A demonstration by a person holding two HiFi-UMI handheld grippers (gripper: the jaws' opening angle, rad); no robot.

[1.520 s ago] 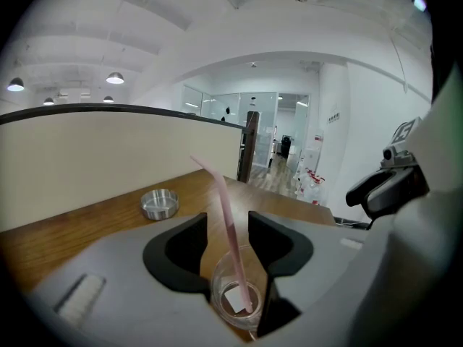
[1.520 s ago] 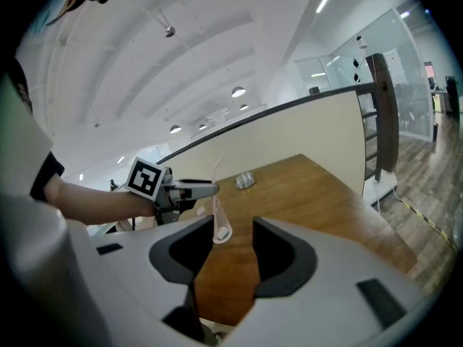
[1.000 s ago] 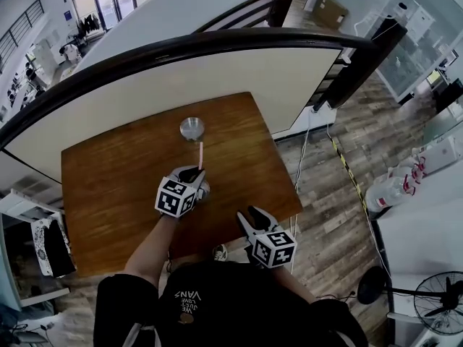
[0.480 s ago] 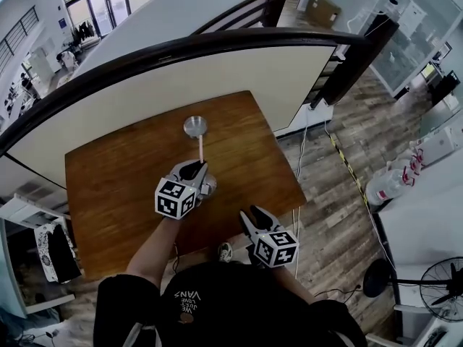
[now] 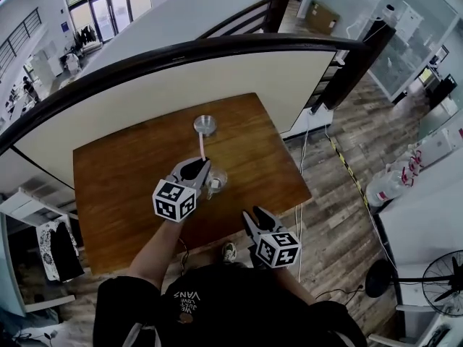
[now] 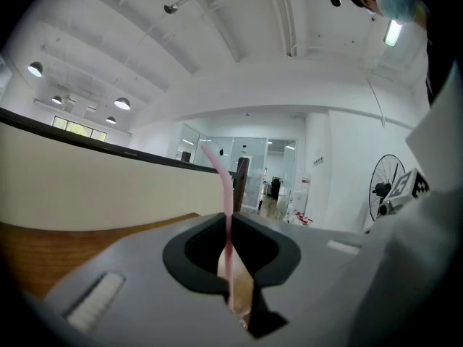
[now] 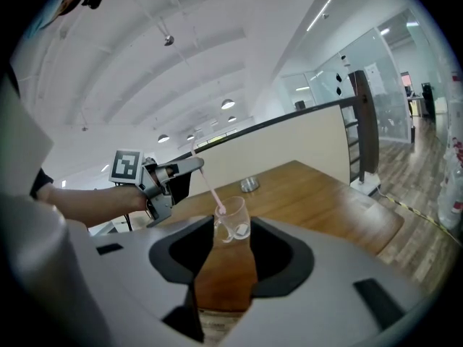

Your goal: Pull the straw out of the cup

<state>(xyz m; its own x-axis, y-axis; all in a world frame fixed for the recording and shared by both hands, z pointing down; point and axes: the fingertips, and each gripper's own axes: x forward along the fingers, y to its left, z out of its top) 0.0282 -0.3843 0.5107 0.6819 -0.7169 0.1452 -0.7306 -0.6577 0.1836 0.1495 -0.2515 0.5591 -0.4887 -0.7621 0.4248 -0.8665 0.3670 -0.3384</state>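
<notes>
Cup (image 5: 216, 181) on table (image 5: 123, 194); straw (image 5: 201, 147) tip at rim; bowl (image 5: 205, 125) behind.

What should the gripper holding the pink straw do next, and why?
Probably lift the left gripper a little higher: its jaws have just been closing on the thin pink straw, whose lower end seems level with the rim of the clear glass cup.

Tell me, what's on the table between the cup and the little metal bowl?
Nothing: bare table between cup and metal bowl, clearest in the right gripper view.
</notes>
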